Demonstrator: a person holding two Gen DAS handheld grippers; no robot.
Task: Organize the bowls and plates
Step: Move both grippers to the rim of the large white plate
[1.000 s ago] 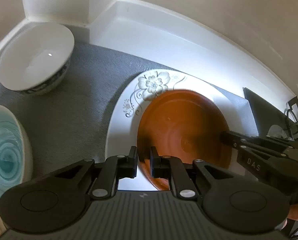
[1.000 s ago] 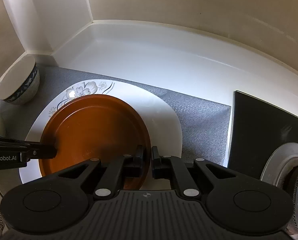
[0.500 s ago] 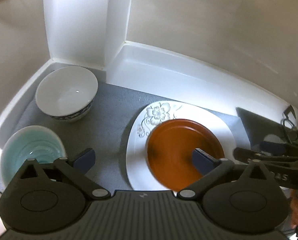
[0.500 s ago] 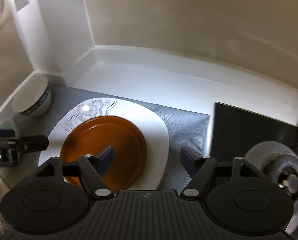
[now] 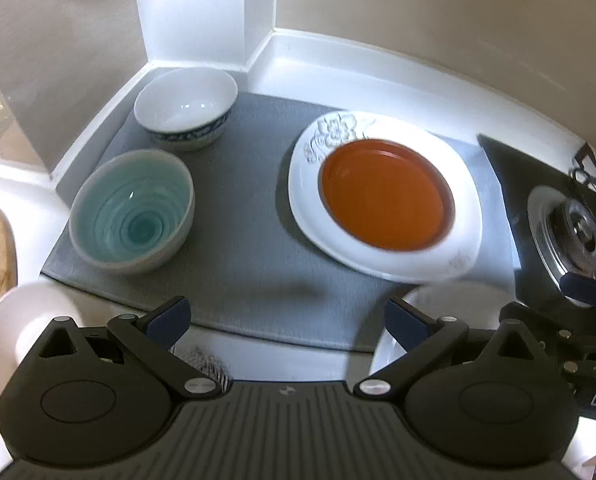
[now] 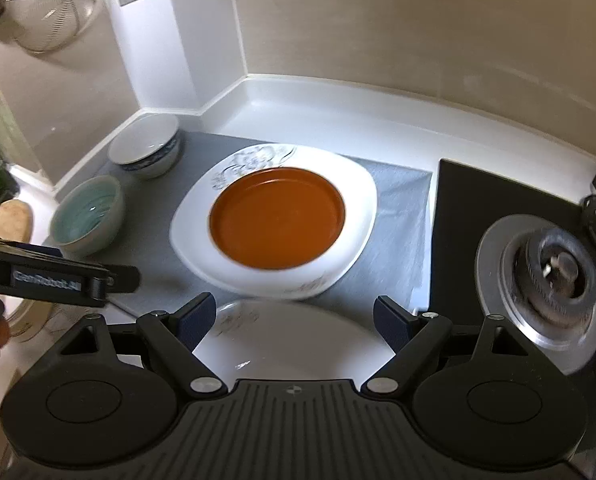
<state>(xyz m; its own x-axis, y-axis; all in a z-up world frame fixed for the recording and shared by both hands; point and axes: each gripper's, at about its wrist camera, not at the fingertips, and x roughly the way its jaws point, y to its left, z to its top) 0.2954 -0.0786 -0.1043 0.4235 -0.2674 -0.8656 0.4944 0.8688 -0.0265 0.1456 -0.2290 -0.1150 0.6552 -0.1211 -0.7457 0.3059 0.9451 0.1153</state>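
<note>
Blurring white plate [image 6: 289, 344] beneath tongs [image 6: 293, 320]

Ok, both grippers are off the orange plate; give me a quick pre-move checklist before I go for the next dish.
1. Round orange plate sits flat inside the large white floral plate: ok.
2. Left gripper jaws wide, nothing between them: ok.
3. Right gripper jaws opening, nothing gripped: ok.
4. Teal glazed bowl and white bowl with blue pattern upright, apart, on the grey mat: ok.
5. Second white plate lies below the right gripper, unobstructed: ok.
6. Clearance from the gas burner at the right: cannot tell.
</note>
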